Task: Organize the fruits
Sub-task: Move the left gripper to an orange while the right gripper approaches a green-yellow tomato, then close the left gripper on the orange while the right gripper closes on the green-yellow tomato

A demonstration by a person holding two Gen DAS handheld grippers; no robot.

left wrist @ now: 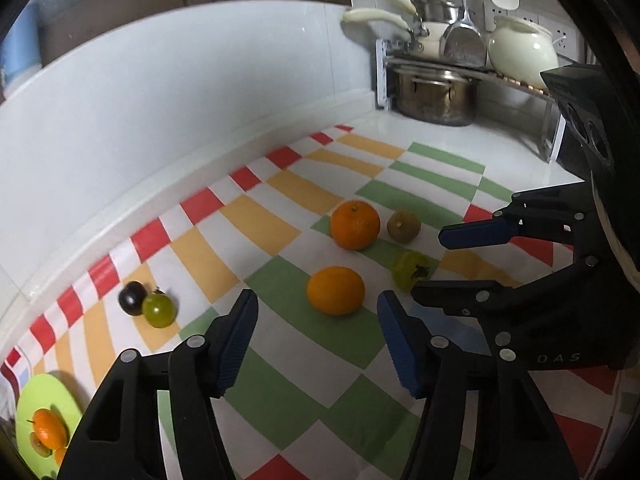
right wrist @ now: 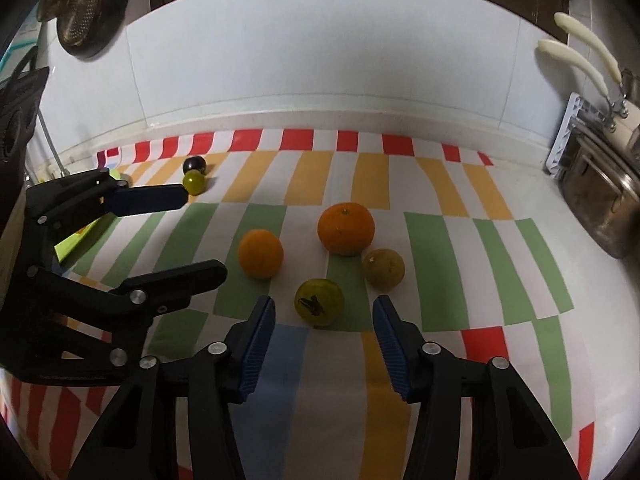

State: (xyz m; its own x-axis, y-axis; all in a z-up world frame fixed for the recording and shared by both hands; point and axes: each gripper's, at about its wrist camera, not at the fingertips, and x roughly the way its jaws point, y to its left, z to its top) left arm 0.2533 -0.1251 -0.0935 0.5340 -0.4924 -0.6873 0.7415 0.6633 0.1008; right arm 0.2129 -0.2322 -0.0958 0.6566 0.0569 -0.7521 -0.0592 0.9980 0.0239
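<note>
On the checked cloth lie a big orange (left wrist: 355, 224) (right wrist: 346, 229), a smaller orange (left wrist: 335, 290) (right wrist: 260, 253), a green tomato (left wrist: 410, 270) (right wrist: 319, 302), a brownish-green fruit (left wrist: 403, 226) (right wrist: 383, 269), and farther left a dark plum (left wrist: 132, 298) (right wrist: 194, 165) touching a green fruit (left wrist: 159, 311) (right wrist: 194, 182). My left gripper (left wrist: 318, 312) (right wrist: 204, 232) is open and empty, just short of the smaller orange. My right gripper (right wrist: 323, 320) (left wrist: 428, 264) is open and empty, with the green tomato just ahead of its fingertips.
A lime-green plate (left wrist: 60, 392) at the left holds an orange and other fruit. A rack with steel pots (left wrist: 436, 96) (right wrist: 600, 200), a ladle and a cream jar (left wrist: 520, 48) stands at the right back. A white tiled wall (right wrist: 320, 60) runs behind the counter.
</note>
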